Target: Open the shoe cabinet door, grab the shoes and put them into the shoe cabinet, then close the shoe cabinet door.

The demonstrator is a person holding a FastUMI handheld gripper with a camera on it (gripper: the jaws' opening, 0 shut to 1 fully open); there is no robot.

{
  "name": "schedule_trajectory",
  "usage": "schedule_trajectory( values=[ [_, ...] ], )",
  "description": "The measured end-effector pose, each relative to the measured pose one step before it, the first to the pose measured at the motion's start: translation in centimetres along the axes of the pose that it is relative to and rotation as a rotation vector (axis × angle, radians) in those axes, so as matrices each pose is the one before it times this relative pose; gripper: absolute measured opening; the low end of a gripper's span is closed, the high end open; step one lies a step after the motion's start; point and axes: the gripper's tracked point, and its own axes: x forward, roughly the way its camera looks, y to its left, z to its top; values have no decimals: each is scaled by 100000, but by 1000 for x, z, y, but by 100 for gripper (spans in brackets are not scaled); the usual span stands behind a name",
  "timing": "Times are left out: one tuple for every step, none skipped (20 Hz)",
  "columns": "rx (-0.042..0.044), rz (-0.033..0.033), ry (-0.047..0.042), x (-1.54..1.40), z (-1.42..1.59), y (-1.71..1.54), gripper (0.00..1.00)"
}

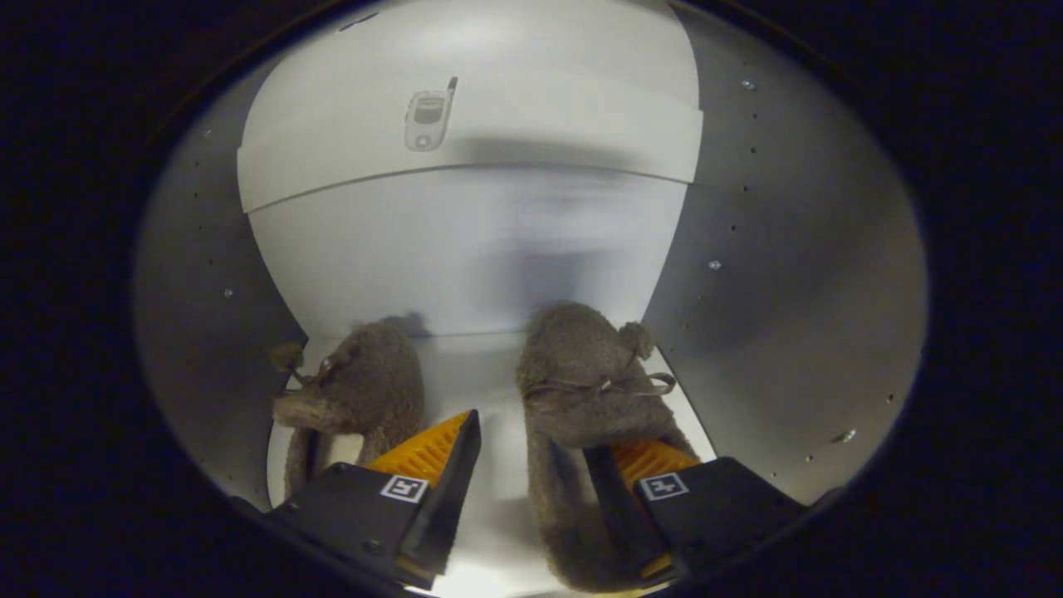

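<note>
Fingers of my claw (531, 498) stand spread apart inside the cabinet, released, with nothing pressed between them. The right finger (619, 498) reaches into the opening of the right slipper (581, 374), and the left finger (444, 477) is free in the gap between the two shoes, so I judge this is not a grasp now.

Just ahead on the left lies the left slipper (361, 390), apart from the right one, and both rest on the pale shelf floor (490, 390) with toes toward the far back wall (465, 266). Each has a thin bow and a small pompom. Above them is a second shelf (465, 141) with a phone picture on it. Grey side walls (797, 291) close the space left and right.

I believe the slippers are light, soft and fuzzy; they will fold under pressure and not slip much. The best hold is the heel rim, one finger inside and one outside. Both shoes seem already placed, so the door remains for me.
</note>
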Motion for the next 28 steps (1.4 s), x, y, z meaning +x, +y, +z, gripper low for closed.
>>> schedule_trajectory(
  values=[
    [675, 555, -588, -559, 58, -5, 81],
    [505, 194, -1190, -641, 164, -103, 85],
    [607, -307, -1149, -751, 109, -252, 88],
    [567, 447, -1497, -815, 134, 30, 90],
    [453, -57, -1591, -839, 210, -152, 93],
    [139, 296, -887, -1030, 15, -55, 94],
    [-42, 36, -1058, -1175, 137, -124, 95],
    [146, 692, -1822, -1402, 234, -54, 95],
    [241, 1103, -2615, -1576, 423, -43, 95],
    [1003, 1057, -3356, -1948, 430, -59, 95],
    [1056, 1213, -3100, -2156, 380, -85, 95],
    [667, 1680, -3261, -2236, 185, 21, 95],
    [299, 1336, -2924, -2334, 88, -54, 95],
    [256, 1766, -3136, -2466, 125, -152, 96],
    [68, 1797, -2106, -2506, -90, -150, 96],
    [-7, 2068, -1227, -2393, -172, -17, 96],
    [-834, 2006, -1302, -2191, -188, -75, 96],
    [-1694, 2349, -789, -2290, -256, -150, 96],
    [-1765, 1482, -707, -2276, -280, -76, 96],
    [-1047, 2382, -1170, -2432, -48, 214, 96],
    [-455, 2255, -1561, -2101, -13, 185, 96],
    [-373, 2160, -1749, -2190, -206, 92, 96],
    [-555, 1255, -1046, -1852, 39, 45, 96],
    [-656, 777, -1503, -2289, 177, -119, 96],
    [-337, 159, -1871, -2231, 241, -267, 96],
    [868, 251, -2553, -1934, 470, -210, 96],
    [1159, -433, -1906, -1934, 290, -536, 96],
    [1067, -1446, -1732, -1665, -76, -820, 96]
  ],
)
